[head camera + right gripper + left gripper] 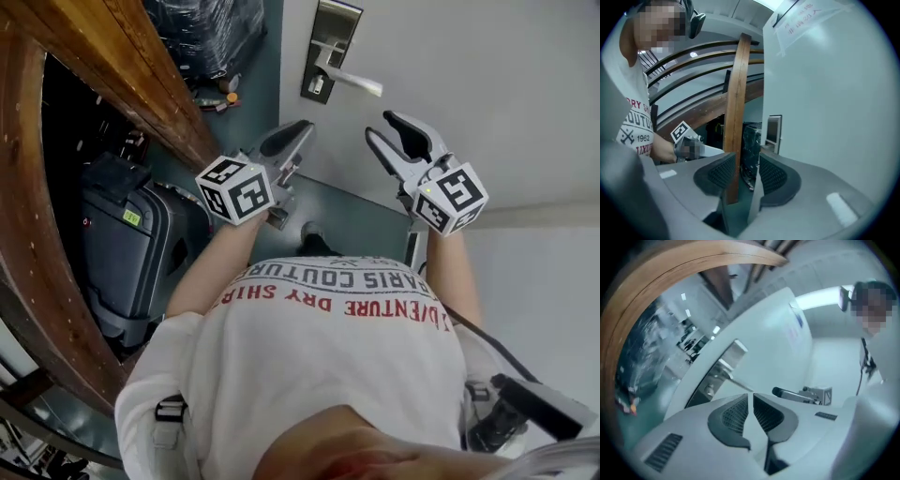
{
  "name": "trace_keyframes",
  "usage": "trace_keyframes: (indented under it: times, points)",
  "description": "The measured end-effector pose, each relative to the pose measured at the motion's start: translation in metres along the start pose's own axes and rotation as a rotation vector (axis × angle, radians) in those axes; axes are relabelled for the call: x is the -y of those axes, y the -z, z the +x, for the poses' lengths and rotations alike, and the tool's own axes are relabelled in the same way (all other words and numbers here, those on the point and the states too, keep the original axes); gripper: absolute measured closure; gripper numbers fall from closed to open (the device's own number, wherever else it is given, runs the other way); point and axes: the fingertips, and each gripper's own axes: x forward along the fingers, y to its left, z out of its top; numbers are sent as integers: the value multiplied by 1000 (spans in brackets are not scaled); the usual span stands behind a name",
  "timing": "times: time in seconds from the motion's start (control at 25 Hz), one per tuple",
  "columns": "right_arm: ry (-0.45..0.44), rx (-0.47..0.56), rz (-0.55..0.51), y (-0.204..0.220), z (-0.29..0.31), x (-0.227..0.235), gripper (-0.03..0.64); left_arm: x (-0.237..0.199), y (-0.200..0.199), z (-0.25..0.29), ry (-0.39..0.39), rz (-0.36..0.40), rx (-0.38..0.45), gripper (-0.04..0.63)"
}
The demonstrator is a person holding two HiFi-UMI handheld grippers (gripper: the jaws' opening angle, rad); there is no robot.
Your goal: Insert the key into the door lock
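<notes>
Two grippers, both empty: left gripper (302, 129) jaws a slit apart, right gripper (380, 127) jaws wide. Far side, door lock (317, 84) sits under handle (354, 80); key not made out, poss. already in it. Risk: if half-seated w/ no grip, it drops.

The flat white door (487, 84) on the far right is showing plain, unpatterned paint, and the silvery metal lock plate with its lever handle (328, 47) is gleaming grey against it. The left tool (302, 129) and the right tool (380, 127) are showing pale grey shells with dark, finely gridded pads. Their cubes, left (234, 189) and right (452, 197), are carrying black-and-white square markers. On the left, the curved wooden railing (112, 66) is glowing reddish brown. Beneath it, the dark grey hard-shell suitcase (131, 262) is bearing a small yellow-green tag. The person's white T-shirt (328, 356) is showing red and black lettering. The floor (356, 220) is looking dull blue-grey.
</notes>
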Motion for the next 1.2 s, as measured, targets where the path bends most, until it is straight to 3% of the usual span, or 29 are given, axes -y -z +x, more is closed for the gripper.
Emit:
trace_keyframes:
  times: [0.04, 0.12, 0.28, 0.52, 0.76, 1.2]
  points:
    - [-13, -8, 3, 1, -8, -18, 484, 25, -2, -10, 28, 104, -35, 581]
    - [-33, -26, 14, 6, -25, -53, 615, 69, 2, -30, 80, 263, -106, 593]
    - [-74, -51, 54, 19, -54, -116, 615, 120, 28, -63, 126, 455, -250, 594]
    - [-74, -56, 110, 10, -101, -171, 615, 173, 50, -104, 162, 488, -317, 594]
    - [-67, -64, 89, 5, -154, -231, 615, 236, 77, -151, 184, 518, -317, 594]
    - [-47, -43, 103, 42, -355, -392, 615, 435, 208, -271, 189, 523, -341, 594]
